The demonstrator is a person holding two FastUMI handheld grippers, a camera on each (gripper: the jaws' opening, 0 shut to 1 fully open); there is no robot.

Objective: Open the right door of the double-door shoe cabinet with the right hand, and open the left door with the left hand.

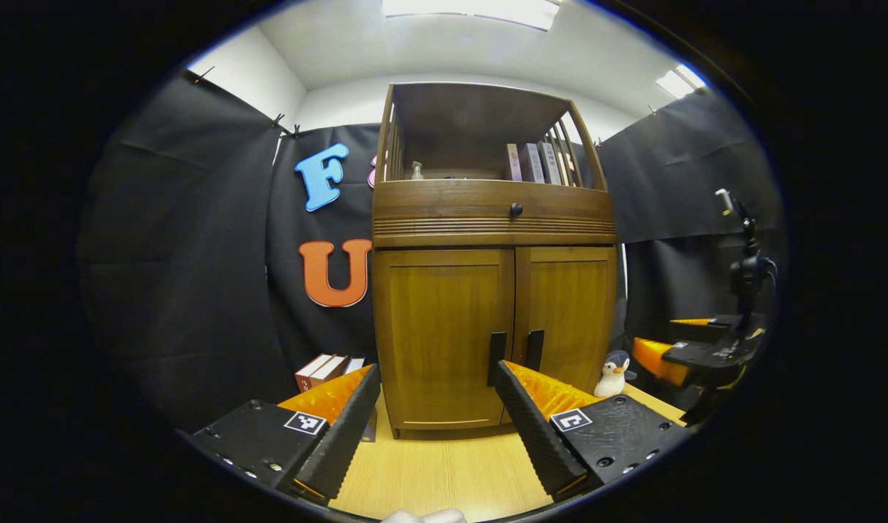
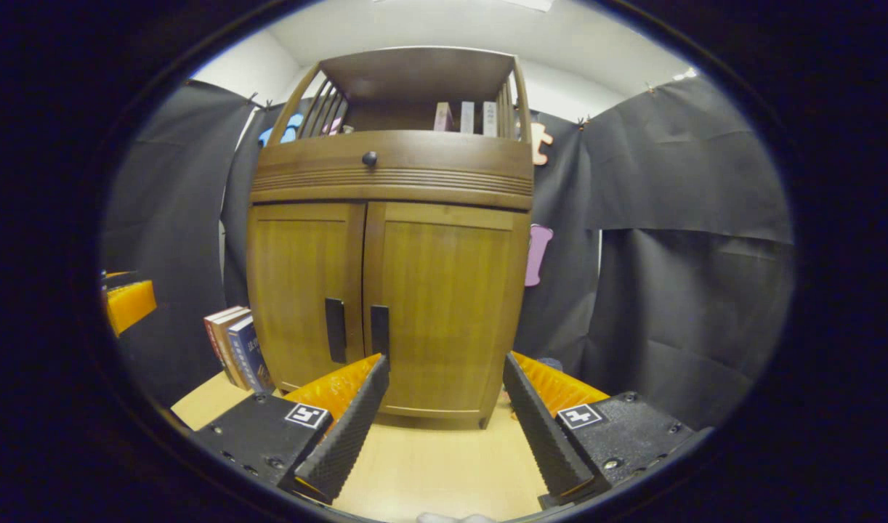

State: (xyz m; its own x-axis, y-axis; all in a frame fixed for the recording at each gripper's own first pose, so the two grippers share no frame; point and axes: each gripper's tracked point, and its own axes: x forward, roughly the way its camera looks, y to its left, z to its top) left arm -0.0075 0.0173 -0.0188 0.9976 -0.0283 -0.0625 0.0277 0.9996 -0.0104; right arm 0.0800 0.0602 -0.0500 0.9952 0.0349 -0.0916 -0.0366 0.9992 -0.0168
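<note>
Shoe cabinet (image 1: 487, 240) stood on the pale wood-grain counter (image 1: 444, 472), both doors shut. Left door (image 1: 444, 334) and right door (image 1: 569, 312) were flat framed wood panels, each with a dark vertical bar handle at the centre seam. Above them sat a ribbed drawer front with a round knob (image 1: 516, 210), then an open slatted shelf holding books (image 1: 535, 163). Left tool (image 1: 437, 378) was spread open, short of the doors, ridged fingers holding nothing. Right tool (image 2: 446, 367) likewise open and unloaded before the right door. Plush penguin (image 1: 614, 375) sat beside the cabinet.

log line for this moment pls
stage: approach | left door: closed | right door: closed | left gripper: open, short of handles | right gripper: open, short of handles | contact: none
</note>
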